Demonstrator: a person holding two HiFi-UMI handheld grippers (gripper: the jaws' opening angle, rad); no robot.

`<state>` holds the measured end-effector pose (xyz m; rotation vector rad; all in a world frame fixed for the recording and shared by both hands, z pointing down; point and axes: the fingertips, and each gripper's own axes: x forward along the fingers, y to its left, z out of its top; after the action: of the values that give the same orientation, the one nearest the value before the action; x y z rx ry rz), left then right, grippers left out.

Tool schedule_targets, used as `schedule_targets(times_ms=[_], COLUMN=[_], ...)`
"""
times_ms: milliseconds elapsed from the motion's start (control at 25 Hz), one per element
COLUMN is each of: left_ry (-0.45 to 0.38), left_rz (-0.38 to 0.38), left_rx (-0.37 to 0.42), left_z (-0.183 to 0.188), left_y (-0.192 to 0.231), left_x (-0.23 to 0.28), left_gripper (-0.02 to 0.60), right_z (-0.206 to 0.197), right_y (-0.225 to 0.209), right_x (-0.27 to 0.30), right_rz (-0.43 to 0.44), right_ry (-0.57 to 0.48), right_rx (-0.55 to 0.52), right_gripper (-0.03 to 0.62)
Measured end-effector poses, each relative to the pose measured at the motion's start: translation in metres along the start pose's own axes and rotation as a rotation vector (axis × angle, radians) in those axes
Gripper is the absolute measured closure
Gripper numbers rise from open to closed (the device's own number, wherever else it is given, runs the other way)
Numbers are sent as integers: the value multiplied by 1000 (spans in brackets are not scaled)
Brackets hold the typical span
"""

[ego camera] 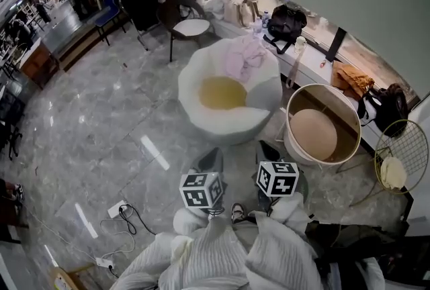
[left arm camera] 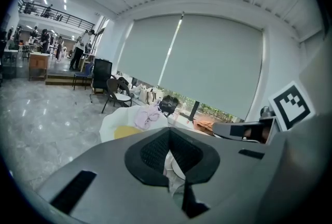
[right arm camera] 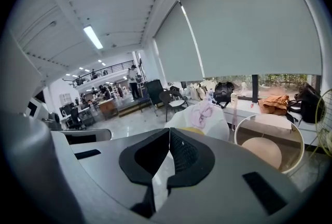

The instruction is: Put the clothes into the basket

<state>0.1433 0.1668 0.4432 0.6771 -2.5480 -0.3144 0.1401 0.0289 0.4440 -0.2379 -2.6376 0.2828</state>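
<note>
A pink garment (ego camera: 243, 57) lies over the back of a white petal-shaped chair (ego camera: 228, 122) with a yellow seat; the garment also shows in the left gripper view (left arm camera: 148, 114) and the right gripper view (right arm camera: 204, 111). To the chair's right stands a round white-rimmed basket (ego camera: 322, 88) (right arm camera: 270, 117) with a bare beige bottom. Both grippers are held side by side short of the chair, pointing toward it. My left gripper (ego camera: 209, 160) (left arm camera: 169, 137) has its tips together; a pale patch shows in the slit below them. My right gripper (ego camera: 269, 151) (right arm camera: 169, 132) is shut with nothing in it.
An orange cloth (ego camera: 351, 77) and black bags (ego camera: 285, 21) sit on the long window ledge. A gold wire side table (ego camera: 401, 154) stands right of the basket. A black chair (ego camera: 185, 20) is behind the white one. Cables and a power strip (ego camera: 124, 215) lie at the lower left.
</note>
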Motion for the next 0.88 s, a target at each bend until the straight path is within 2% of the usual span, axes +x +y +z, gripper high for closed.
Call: schedule_targets(times_ms=[280, 480, 720, 880], left_ry=[31, 51, 83, 85], left_rz=[-5, -11, -66, -110], left_rx=[19, 32, 34, 46], left_z=[14, 14, 16, 31], left_y=[-11, -5, -4, 4], left_x=[44, 67, 103, 140], left_gripper=[575, 575, 575, 575], right_z=[15, 9, 6, 18], right_y=[-38, -53, -77, -92], right_x=[28, 43, 61, 86], right_rz=[-12, -27, -90, -137], right_ry=[10, 14, 31, 27], right_rx=[36, 73, 102, 109], right_gripper=[571, 571, 571, 571])
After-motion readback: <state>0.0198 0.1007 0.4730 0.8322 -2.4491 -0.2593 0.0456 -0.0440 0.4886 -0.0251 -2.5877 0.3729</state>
